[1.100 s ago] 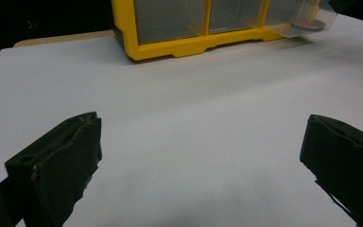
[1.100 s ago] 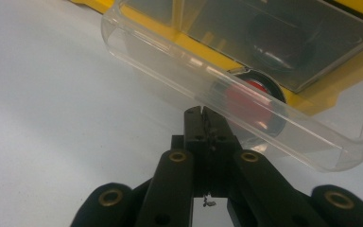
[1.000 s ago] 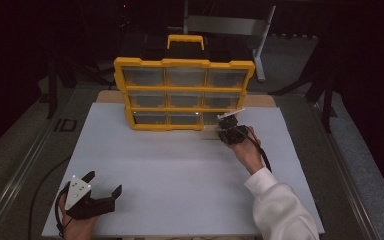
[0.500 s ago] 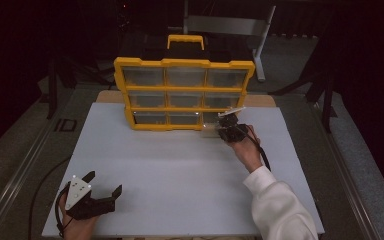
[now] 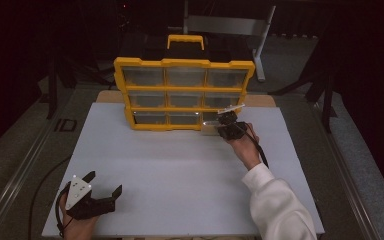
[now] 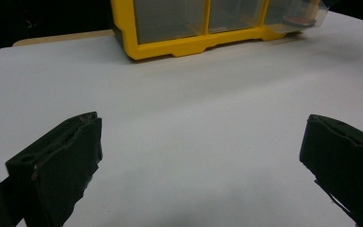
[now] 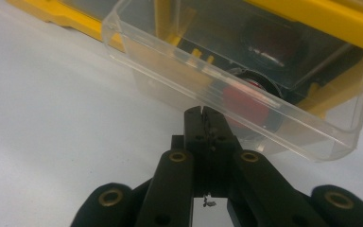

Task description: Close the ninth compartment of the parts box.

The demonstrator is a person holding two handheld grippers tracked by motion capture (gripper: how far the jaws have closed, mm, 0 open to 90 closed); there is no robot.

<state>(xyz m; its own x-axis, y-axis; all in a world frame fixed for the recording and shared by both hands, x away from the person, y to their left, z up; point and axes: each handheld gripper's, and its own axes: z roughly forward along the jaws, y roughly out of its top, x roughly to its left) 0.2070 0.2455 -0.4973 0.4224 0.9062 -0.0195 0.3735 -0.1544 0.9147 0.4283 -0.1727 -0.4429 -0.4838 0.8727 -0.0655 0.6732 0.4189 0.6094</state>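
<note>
Drawer of clear plastic juts out from the bottom right corner of the yellow organizer, with its front lip at the tips of the right claw. In the right gripper view a red and black thing lies inside the drawer, blurred through the plastic, so what it is cannot be told.

At the left of the high view, the left claw sits near the front left corner of the white bench, well apart from the organizer, with bare bench between them. The left gripper view shows its two black jaws spread wide with nothing between them. The hand holding it rests low at the bench's front edge, and the jaws point forward and to the right.

The organizer stands upright at the far middle of the bench, three rows of three clear drawers in a yellow frame, with a yellow handle on top. Dark floor and metal stands lie behind it.

At the right, a forearm in a white sleeve reaches forward from the lower edge. The right claw's jaws are pressed together at the drawer's front lip; whether they pinch that lip cannot be told.
</note>
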